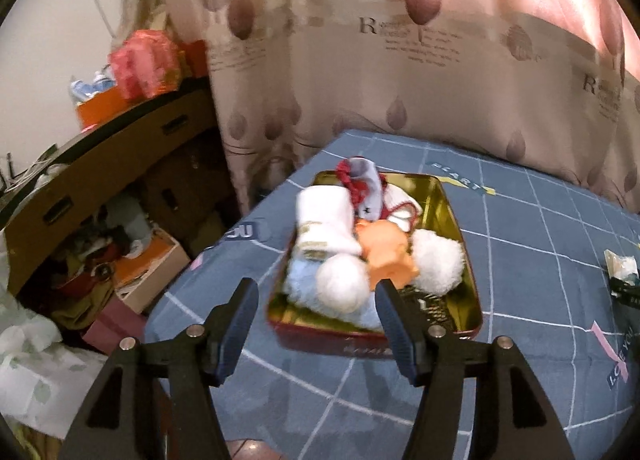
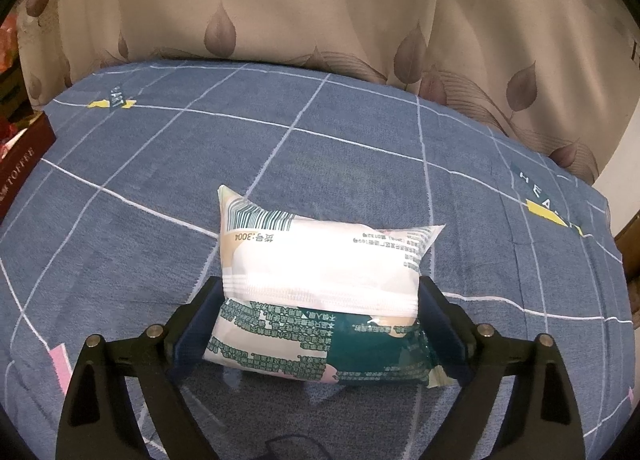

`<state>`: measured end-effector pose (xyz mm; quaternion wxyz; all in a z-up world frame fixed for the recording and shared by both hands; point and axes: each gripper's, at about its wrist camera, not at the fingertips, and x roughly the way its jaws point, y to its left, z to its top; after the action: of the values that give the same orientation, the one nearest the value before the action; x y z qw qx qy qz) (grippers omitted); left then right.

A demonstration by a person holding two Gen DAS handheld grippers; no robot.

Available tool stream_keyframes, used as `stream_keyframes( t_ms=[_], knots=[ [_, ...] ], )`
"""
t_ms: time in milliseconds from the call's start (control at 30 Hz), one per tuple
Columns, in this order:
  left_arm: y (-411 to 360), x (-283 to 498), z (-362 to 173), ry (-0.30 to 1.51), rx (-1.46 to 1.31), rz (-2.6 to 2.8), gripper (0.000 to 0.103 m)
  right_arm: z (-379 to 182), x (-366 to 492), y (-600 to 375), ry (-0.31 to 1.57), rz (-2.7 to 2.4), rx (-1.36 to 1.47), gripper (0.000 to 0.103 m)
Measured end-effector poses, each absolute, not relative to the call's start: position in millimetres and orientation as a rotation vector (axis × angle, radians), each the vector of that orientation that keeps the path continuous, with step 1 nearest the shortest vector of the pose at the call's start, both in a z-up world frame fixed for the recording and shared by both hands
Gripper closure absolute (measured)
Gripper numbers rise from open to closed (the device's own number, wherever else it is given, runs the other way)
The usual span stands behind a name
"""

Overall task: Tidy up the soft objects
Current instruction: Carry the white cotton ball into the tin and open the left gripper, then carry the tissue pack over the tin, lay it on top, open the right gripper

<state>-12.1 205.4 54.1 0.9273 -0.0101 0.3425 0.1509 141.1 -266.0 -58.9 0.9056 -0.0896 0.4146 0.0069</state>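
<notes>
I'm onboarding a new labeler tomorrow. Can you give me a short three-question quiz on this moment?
1. True or false: the right hand-held gripper has a tissue pack between its fingers.
2. Which item is in the tin? A) white sock B) a glass cup C) a book
3. Fill in: the left hand-held gripper hovers open and ____ in front of the tin.

Key: 1 true; 2 A; 3 empty
</notes>
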Motion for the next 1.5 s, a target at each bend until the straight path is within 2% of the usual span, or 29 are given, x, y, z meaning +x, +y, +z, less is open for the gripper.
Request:
stream_keyframes(
  t_ms=[567, 833, 1100, 1500],
  knots=[
    [234.5, -38.0, 47.7, 0.706, -0.106, 0.359, 0.041, -26.0, 127.2, -218.1, 0.794, 0.074, -0.201, 0.016],
    [242.6, -50.5, 32.4, 0.765, -0.145, 0.332, 0.041, -12.4, 116.0, -162.4, 0.802, 0.181, -0.250, 0.017],
    [226.3, -53.3, 42.3, 0.700, -0.062, 0.333, 0.041, 2.0, 108.9, -100.3, 0.791, 0.316, -0.227, 0.017],
    [232.8, -48.2, 38.2, 0.731, -0.113, 0.309, 0.041, 27.0, 102.6, 17.0, 0.740, 0.531, -0.284, 0.017]
  ],
)
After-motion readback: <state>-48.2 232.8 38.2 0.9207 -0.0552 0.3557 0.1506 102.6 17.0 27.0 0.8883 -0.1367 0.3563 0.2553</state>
